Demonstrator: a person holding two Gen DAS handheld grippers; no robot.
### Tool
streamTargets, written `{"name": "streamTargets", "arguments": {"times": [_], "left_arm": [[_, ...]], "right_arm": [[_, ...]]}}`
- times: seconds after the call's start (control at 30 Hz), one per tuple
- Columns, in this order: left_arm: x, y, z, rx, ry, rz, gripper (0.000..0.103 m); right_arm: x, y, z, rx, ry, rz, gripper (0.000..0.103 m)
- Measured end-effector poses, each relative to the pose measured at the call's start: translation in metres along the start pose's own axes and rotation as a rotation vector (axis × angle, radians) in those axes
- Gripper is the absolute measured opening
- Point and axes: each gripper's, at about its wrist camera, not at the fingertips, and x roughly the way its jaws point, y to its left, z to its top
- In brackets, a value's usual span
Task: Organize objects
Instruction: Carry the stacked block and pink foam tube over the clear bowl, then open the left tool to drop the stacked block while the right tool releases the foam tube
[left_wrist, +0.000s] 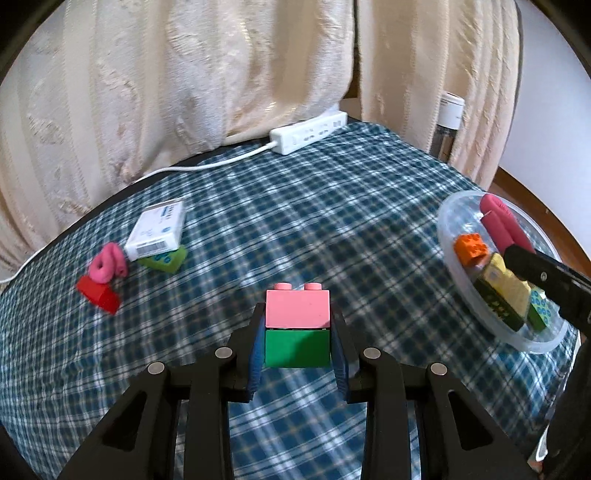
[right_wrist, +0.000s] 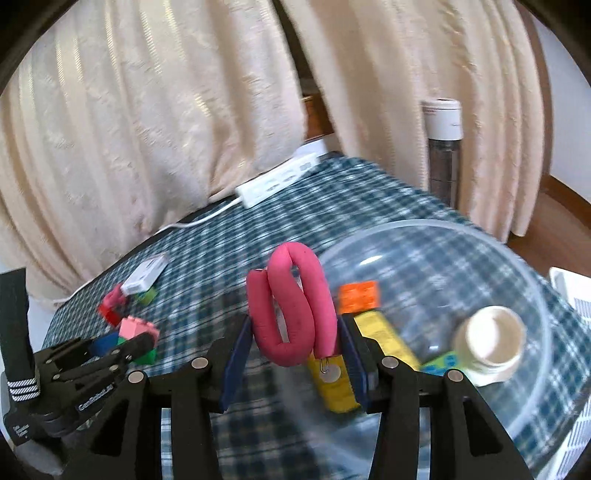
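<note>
Blocks (left_wrist: 297, 325), a pink one stacked on a green one, sit clamped in my left gripper (left_wrist: 298, 341), its jaws shut tight on the green half with both blue pads flat against its sides, above the checked tabletop (left_wrist: 258, 229). My right gripper (right_wrist: 295, 354) has its jaws partly closed on a folded pink roll (right_wrist: 291, 310), which stands up between the pads at the near left rim of the clear bowl (right_wrist: 517, 258). In the bowl I see an orange block (right_wrist: 360, 295), a yellow piece (right_wrist: 388, 339), a green-and-blue piece and a white cup (right_wrist: 489, 339) lying on its side. Off to the far left of the tabletop lie a red wedge (left_wrist: 99, 293), a second pink roll (left_wrist: 107, 264), a white box (left_wrist: 157, 230) resting partly on a green wedge (left_wrist: 166, 260), and a power strip (left_wrist: 308, 133) by the curtain.

I judge the step is carrying both loads into the bowl. To do it well I would bring the roll fully over the rim before releasing, low enough that it does not bounce out, then pull the right gripper clear so the left can follow without a clash. I would keep the blocks level, since only the green one is gripped and the pink one could pop off
</note>
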Motion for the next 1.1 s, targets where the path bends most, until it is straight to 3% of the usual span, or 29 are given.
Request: {"name": "streamTargets", "arguments": {"times": [0.43,1.1], "left_arm": [[0.006,-0.058,0.018,0.087,0.026,-0.095,0.032],[0.011,-0.134,0.046,0.204,0.005,-0.188,0.033]], "right_arm": [[-0.012,-0.055,0.004,0.062,-0.046,-0.097,0.051],[-0.023,-0.089,0.009,0.103,-0.090,-0.115,0.051]]}}
